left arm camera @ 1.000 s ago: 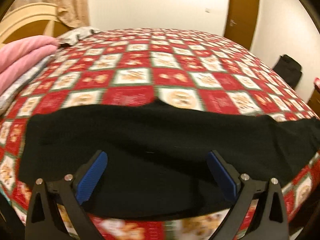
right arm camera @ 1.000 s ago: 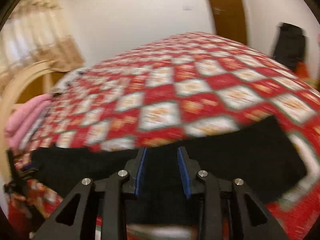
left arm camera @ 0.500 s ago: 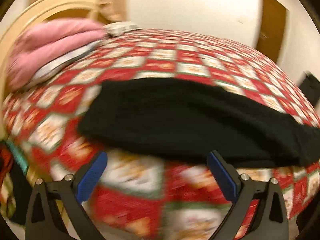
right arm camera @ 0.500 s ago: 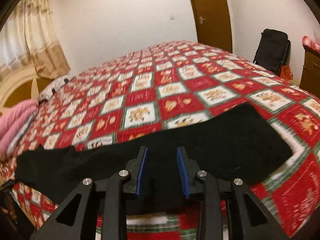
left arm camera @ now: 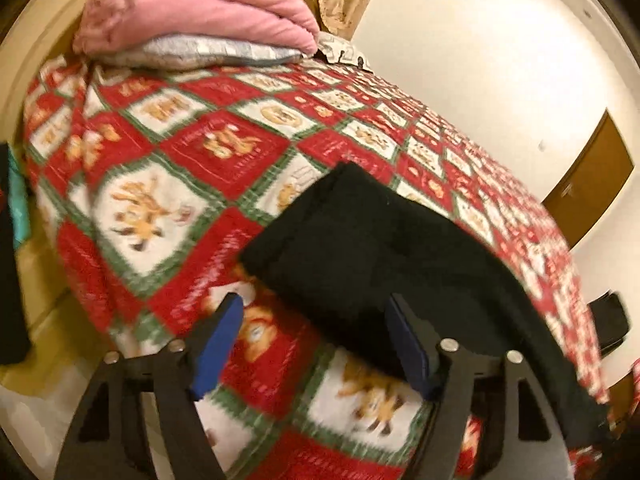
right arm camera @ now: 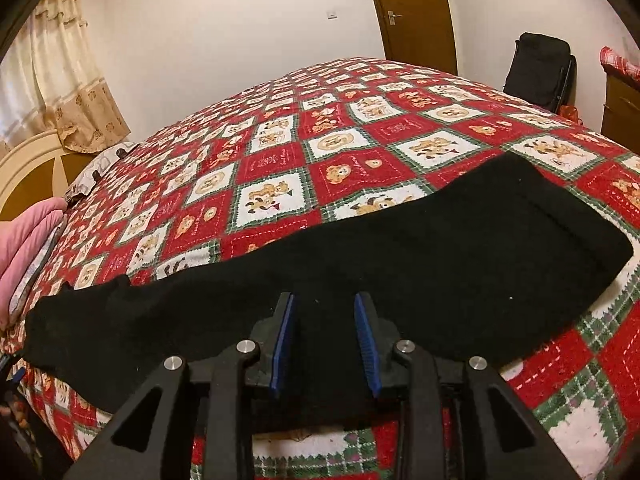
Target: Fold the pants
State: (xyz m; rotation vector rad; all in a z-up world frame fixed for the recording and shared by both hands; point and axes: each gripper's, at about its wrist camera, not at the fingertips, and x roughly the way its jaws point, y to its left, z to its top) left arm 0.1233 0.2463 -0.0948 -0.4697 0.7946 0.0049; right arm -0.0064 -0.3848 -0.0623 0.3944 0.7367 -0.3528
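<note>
- left gripper (left arm camera: pixel 316 344): jaws spread wide, holding nothing; it hangs over the near edge of the red patchwork quilt (left arm camera: pixel 224 148), its right pad level with the end of the black pants (left arm camera: pixel 384 256) (touching or not, i cannot tell).
- black pants: laid flat as one long folded strip across the near side of the quilt, one end towards the pink blanket (left arm camera: pixel 200 4) and grey pillow (left arm camera: pixel 200 54) stacked at the headboard.
- right gripper (right arm camera: pixel 326 338): jaws partly open, a moderate gap between the blue pads, nothing clamped; it hovers over the pants' middle.
- beyond the bed: brown door (right arm camera: pixel 412 12), black bag (right arm camera: pixel 538 68) by the wall.
</note>
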